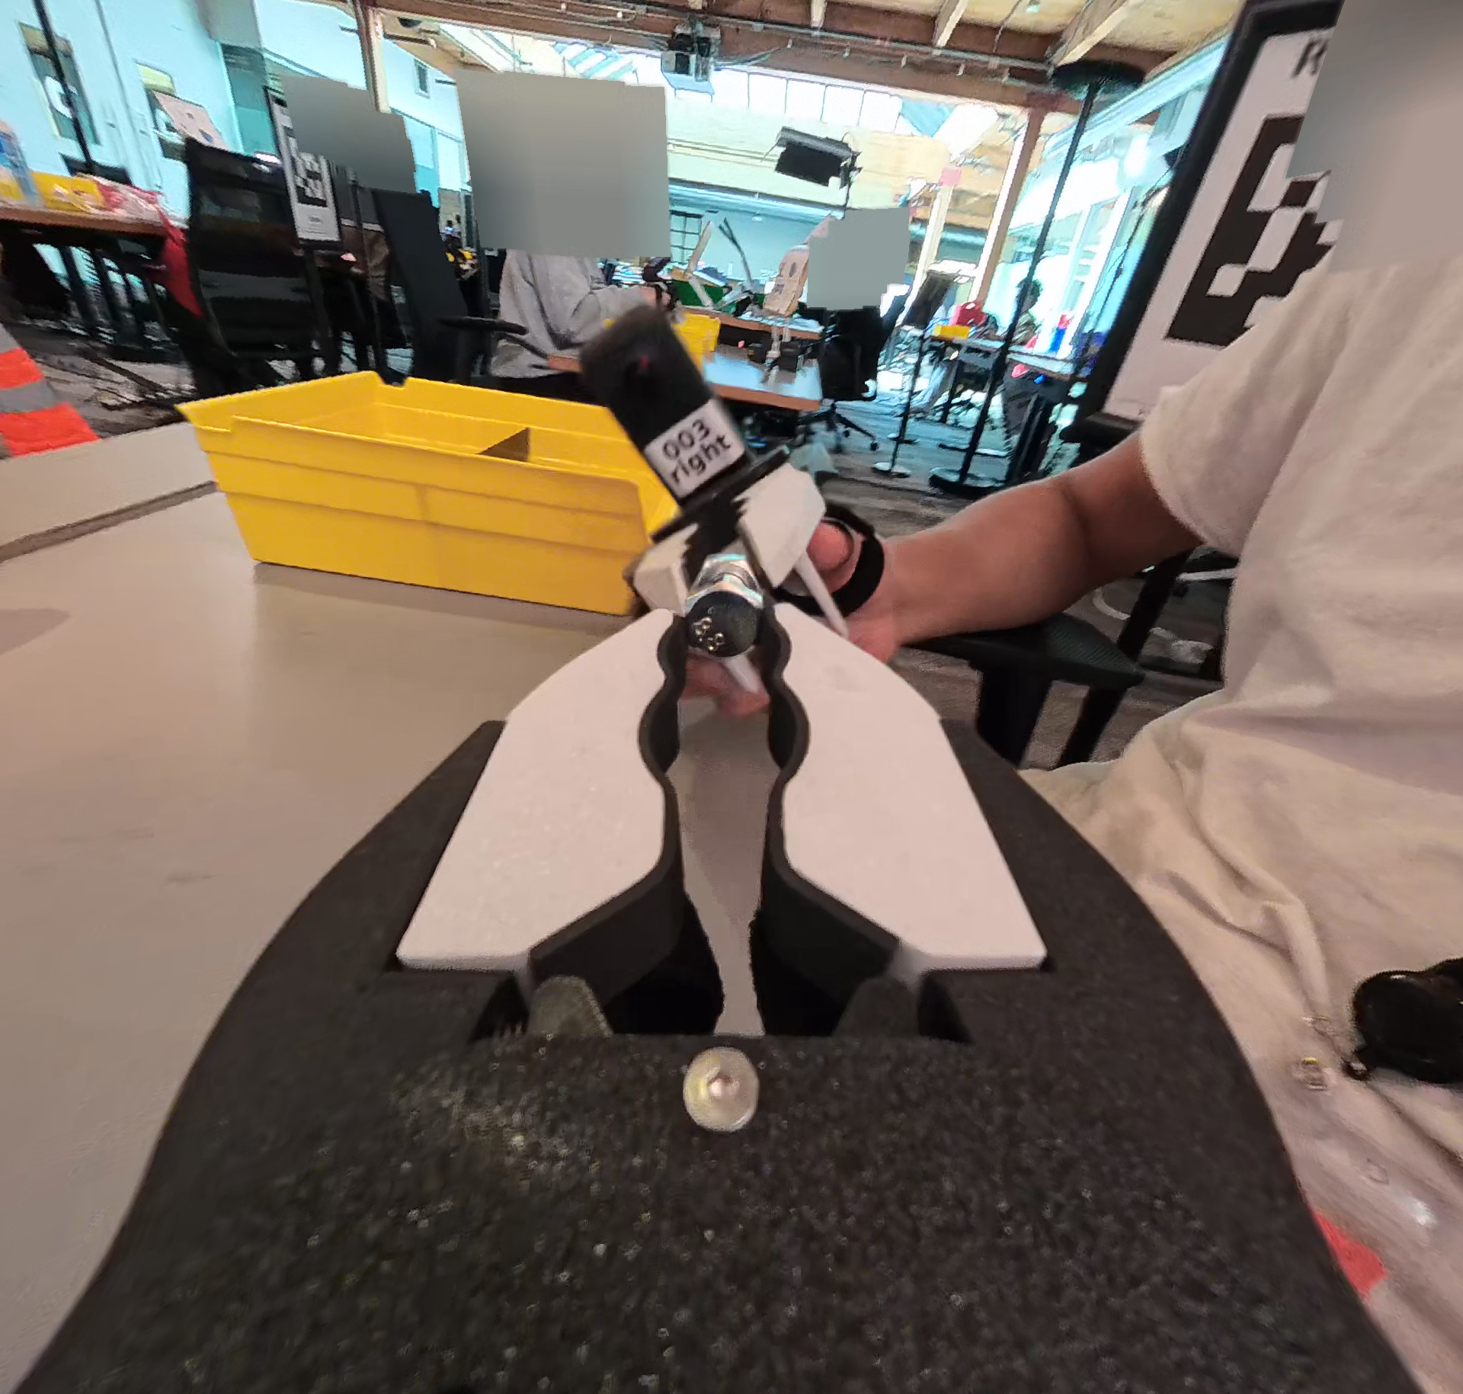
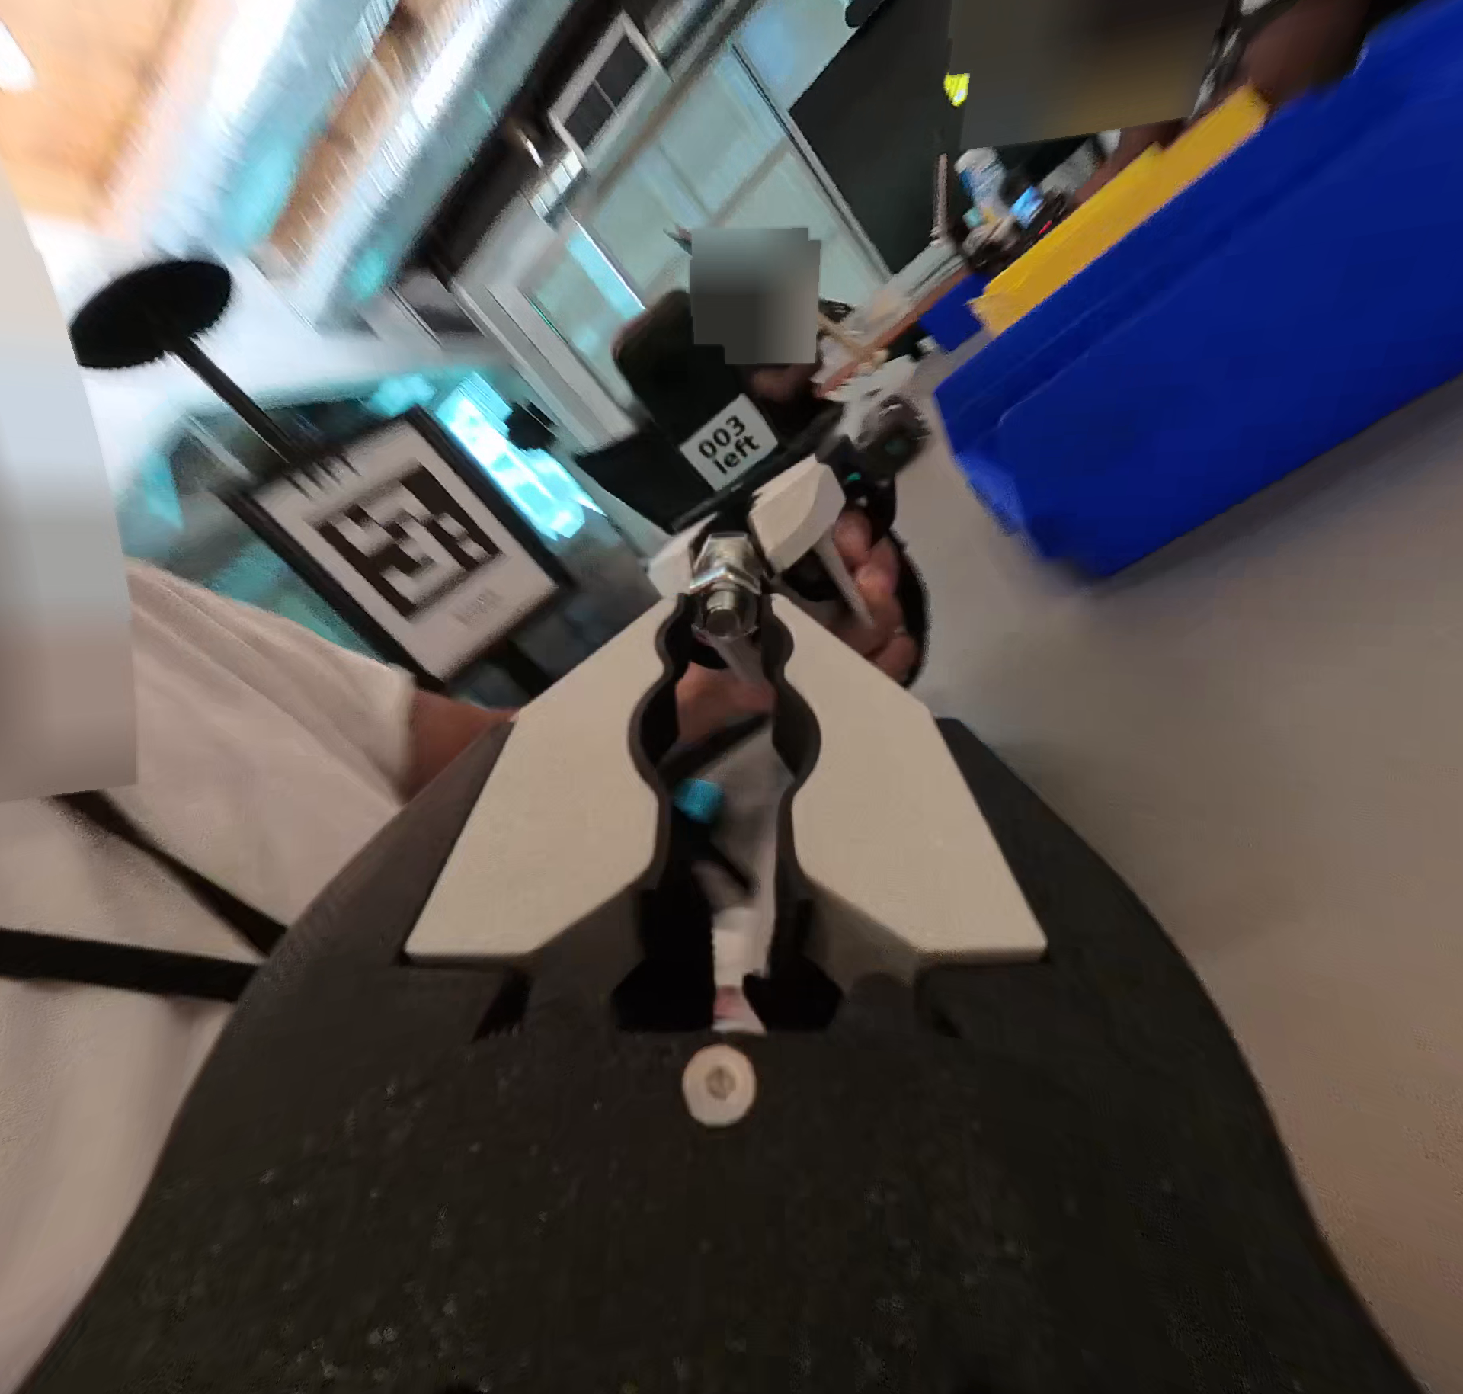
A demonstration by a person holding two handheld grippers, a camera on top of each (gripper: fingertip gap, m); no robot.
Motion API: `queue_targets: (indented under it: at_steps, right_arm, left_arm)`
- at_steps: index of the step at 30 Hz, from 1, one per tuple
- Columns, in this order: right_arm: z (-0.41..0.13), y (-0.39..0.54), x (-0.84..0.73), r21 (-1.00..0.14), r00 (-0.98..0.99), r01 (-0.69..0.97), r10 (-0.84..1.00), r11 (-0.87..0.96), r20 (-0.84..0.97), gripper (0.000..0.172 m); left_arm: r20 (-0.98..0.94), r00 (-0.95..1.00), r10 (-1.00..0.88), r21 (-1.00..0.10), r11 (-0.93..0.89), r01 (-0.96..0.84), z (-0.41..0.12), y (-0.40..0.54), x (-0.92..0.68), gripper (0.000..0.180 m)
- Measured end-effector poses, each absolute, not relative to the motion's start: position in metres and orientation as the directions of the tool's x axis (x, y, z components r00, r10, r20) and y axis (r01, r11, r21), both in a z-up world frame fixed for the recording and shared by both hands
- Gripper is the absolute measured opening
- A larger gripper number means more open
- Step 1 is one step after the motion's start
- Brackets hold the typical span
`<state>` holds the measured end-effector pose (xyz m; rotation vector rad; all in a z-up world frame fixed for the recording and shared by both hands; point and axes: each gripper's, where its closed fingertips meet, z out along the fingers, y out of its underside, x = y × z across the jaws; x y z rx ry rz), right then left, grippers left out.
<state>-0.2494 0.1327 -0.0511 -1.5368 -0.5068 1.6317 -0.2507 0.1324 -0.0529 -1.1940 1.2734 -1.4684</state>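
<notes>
A steel bolt is held in the air between my two grippers, above the grey table (image 1: 198, 683). In the left wrist view my left gripper (image 1: 722, 639) is shut on the bolt's dark round head (image 1: 722, 627). Just beyond it, a silver hex nut (image 1: 724, 570) sits on the shank, and the right gripper (image 1: 716, 556) faces me with its white fingers closed on that nut. In the right wrist view my right gripper (image 2: 724, 627) closes around the nut (image 2: 719, 568) and the threaded end (image 2: 724, 615). The left gripper (image 2: 732, 536) shows behind it.
A yellow bin (image 1: 412, 485) stands on the table behind the grippers. A blue bin (image 2: 1227, 342) stands at the right in the right wrist view. The person in a white shirt (image 1: 1306, 643) sits close by. A black-and-white marker board (image 2: 412, 548) stands behind. The grippers are tip to tip, or close to it.
</notes>
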Motion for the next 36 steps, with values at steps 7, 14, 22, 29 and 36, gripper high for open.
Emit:
queue_targets:
  at_steps: [7,14,22,29,36]
  right_arm:
    - [-0.057,0.135,-0.247,-0.900,0.453,0.291,0.783,0.323,0.427,0.017]
    - [-0.051,0.139,-0.252,-0.171,0.196,0.726,0.039,0.666,0.980,0.017]
    - [-0.039,0.133,-0.243,-0.912,0.519,0.222,0.750,0.345,0.410,0.054]
    - [-0.062,0.130,-0.251,-0.740,0.085,-0.194,0.741,-0.644,-0.666,0.047]
    - [-0.048,0.138,-0.244,-0.446,-0.240,-0.303,0.521,-0.842,-0.819,0.032]
  left_arm:
    - [0.413,-0.298,-0.861,-0.909,-0.412,-0.067,-0.055,0.131,-0.250,0.017]
    - [0.431,-0.288,-0.855,-0.899,-0.434,-0.059,-0.053,0.135,-0.255,0.017]
    - [0.360,-0.233,-0.903,-0.928,-0.373,0.013,-0.045,0.148,-0.262,0.017]
    - [0.118,-0.157,-0.980,-0.991,-0.126,0.041,-0.047,0.142,-0.257,0.017]
    - [0.071,-0.149,-0.986,-0.997,-0.072,-0.003,-0.054,0.138,-0.252,0.017]
